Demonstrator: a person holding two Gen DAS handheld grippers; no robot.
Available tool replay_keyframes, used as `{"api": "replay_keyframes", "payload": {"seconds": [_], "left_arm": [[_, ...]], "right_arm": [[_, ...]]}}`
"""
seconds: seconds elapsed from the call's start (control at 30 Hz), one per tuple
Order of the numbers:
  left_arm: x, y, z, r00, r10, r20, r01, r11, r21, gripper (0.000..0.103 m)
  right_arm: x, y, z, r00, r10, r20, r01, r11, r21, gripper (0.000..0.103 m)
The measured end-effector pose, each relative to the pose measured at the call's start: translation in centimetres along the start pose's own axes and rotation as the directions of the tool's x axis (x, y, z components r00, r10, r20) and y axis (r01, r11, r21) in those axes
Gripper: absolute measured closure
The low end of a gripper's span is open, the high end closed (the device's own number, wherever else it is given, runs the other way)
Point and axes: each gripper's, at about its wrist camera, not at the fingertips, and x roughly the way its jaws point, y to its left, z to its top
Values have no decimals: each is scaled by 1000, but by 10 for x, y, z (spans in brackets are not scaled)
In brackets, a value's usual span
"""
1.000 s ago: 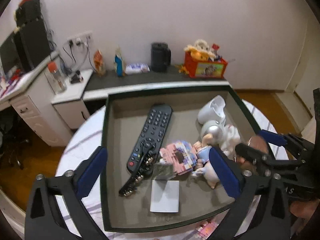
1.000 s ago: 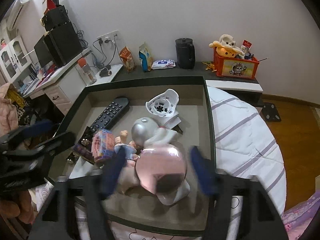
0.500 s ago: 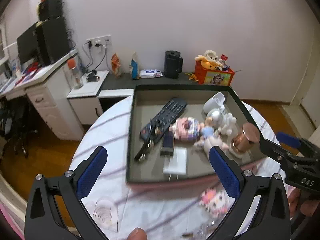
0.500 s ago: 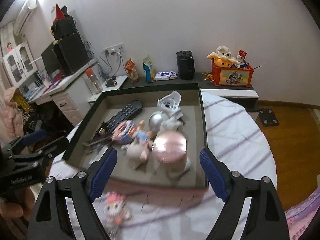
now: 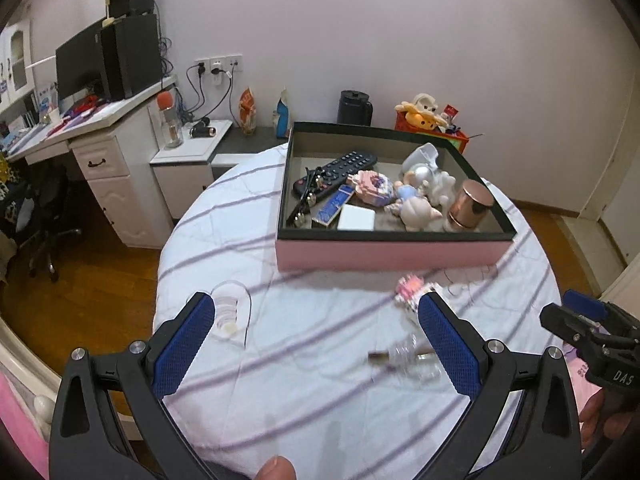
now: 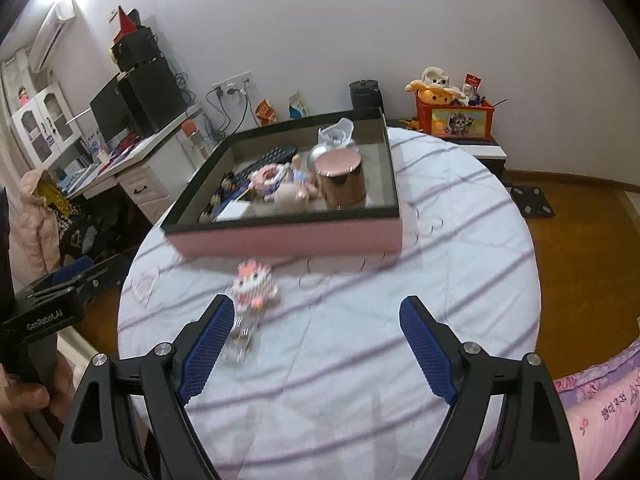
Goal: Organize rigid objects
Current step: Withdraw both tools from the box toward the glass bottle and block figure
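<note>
A pink box [image 5: 384, 254] [image 6: 288, 240] with a dark rim stands on the far part of the round table. It holds a black remote [image 5: 336, 170], a pink block figure [image 5: 372, 188], a doll [image 5: 416, 210], a white charger [image 5: 356, 218] and a copper-lidded jar [image 5: 470, 204] [image 6: 340, 180]. A pink block toy [image 5: 410, 290] [image 6: 254, 284] and a small clear bottle [image 5: 408, 360] [image 6: 240, 338] lie on the cloth. My left gripper [image 5: 316, 344] is open and empty. My right gripper [image 6: 316, 344] is open and empty.
The round table has a white striped cloth [image 5: 320, 280]. A clear glass [image 5: 228, 314] lies at its left. A white desk [image 5: 120, 160] and a low cabinet with a kettle [image 5: 354, 108] and an orange toy box [image 6: 454, 120] stand behind.
Both grippers have pulled back and up from the box. The right gripper has let go of the copper-lidded jar, which now stands in the box.
</note>
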Motion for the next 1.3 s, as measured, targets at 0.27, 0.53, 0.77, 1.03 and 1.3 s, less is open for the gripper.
{"api": "replay_keyframes", "payload": {"seconds": [0.27, 0.53, 0.77, 1.03, 1.3], "left_arm": [[-28, -12, -16, 1000, 4, 27, -4, 1000, 15, 0], [-45, -19, -24, 999, 9, 39, -10, 1000, 28, 0], [-48, -22, -28, 999, 8, 38, -9, 999, 32, 0], [-44, -29, -31, 1000, -7, 25, 6, 999, 45, 0], [-4, -54, -54, 996, -49, -80, 57, 994, 96, 0]], "right_arm": [[-23, 0, -17, 1000, 8, 16, -8, 1000, -1, 17], [-40, 1, -21, 999, 8, 45, -8, 1000, -5, 17], [-44, 0, -22, 999, 7, 52, -7, 1000, -4, 17], [-45, -1, -21, 998, 3, 55, -3, 1000, -3, 17], [-40, -7, -19, 999, -4, 42, 3, 1000, 8, 17]]}}
